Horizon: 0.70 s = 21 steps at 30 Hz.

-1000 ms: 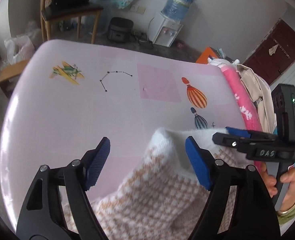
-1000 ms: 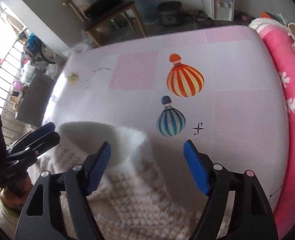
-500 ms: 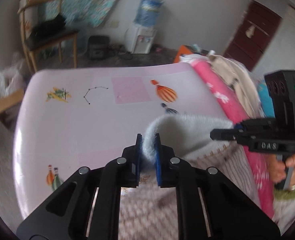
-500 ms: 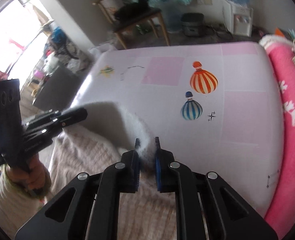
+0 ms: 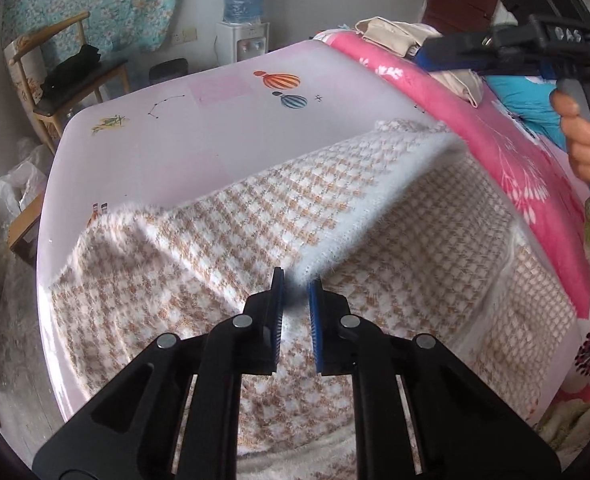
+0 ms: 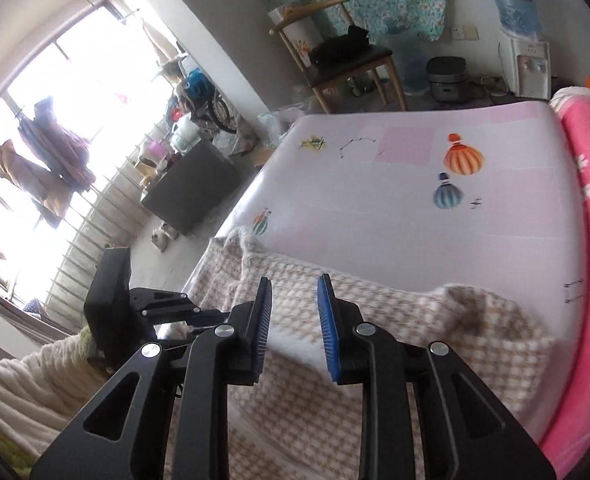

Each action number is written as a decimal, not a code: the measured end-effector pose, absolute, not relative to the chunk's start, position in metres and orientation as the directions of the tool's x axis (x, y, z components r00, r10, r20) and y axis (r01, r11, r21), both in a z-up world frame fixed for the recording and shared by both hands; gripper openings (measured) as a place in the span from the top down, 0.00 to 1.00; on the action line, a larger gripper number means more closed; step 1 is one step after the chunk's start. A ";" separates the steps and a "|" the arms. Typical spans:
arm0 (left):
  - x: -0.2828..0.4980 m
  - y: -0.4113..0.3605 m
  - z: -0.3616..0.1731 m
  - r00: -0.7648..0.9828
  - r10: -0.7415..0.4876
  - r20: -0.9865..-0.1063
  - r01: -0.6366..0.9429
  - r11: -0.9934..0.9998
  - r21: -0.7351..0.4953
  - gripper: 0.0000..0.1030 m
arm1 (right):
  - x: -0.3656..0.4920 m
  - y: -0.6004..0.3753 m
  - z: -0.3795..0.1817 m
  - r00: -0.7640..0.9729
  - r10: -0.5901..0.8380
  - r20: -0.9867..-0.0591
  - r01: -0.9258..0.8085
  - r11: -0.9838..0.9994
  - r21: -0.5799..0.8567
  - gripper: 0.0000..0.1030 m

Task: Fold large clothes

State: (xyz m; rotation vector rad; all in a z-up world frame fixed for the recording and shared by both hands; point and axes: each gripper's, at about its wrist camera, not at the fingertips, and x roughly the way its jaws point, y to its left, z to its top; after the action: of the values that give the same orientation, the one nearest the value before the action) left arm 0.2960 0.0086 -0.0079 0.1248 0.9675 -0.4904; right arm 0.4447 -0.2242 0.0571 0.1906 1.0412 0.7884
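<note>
Home bedroom: bed (image 5: 215, 160), water dispenser (image 5: 243, 38)

Right hand-held gripper (image 6: 294, 312), blue pads slightly apart after just opening, nothing visibly pinched between them. Beneath it, a beige-and-white checked knit garment (image 6: 395, 320) lies on a pink bed (image 6: 375, 208) printed with balloons. Left hand-held gripper (image 6: 191, 312) appears at lower left, beside the garment's edge.

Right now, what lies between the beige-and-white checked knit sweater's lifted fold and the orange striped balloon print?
A smaller blue striped balloon print on bare pink sheet; left wrist view.
</note>
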 end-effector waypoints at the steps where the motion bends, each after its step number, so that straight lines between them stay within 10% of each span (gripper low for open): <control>1: 0.296 0.011 -0.007 0.472 -0.345 -0.811 0.442 0.889 -0.121 0.88 | 0.445 -0.213 0.042 0.230 0.647 -0.726 -0.492 0.721 0.487 0.77; 6: 0.284 0.035 -0.004 0.480 -0.348 -0.805 0.402 0.903 -0.151 0.70 | 0.430 -0.182 -0.040 0.098 0.534 -0.840 -0.460 0.773 0.438 0.77; 21: 0.320 0.077 0.015 0.569 -0.370 -0.734 0.233 0.929 -0.288 0.70 | 0.441 -0.150 -0.024 0.083 0.704 -0.705 -0.466 0.653 0.597 0.77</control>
State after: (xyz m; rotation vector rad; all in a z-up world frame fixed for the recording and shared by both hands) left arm 0.3199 0.0771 0.0149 -0.1658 0.8983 -0.3561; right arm 0.4409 -0.1503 -0.0243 0.2407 1.2004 0.8865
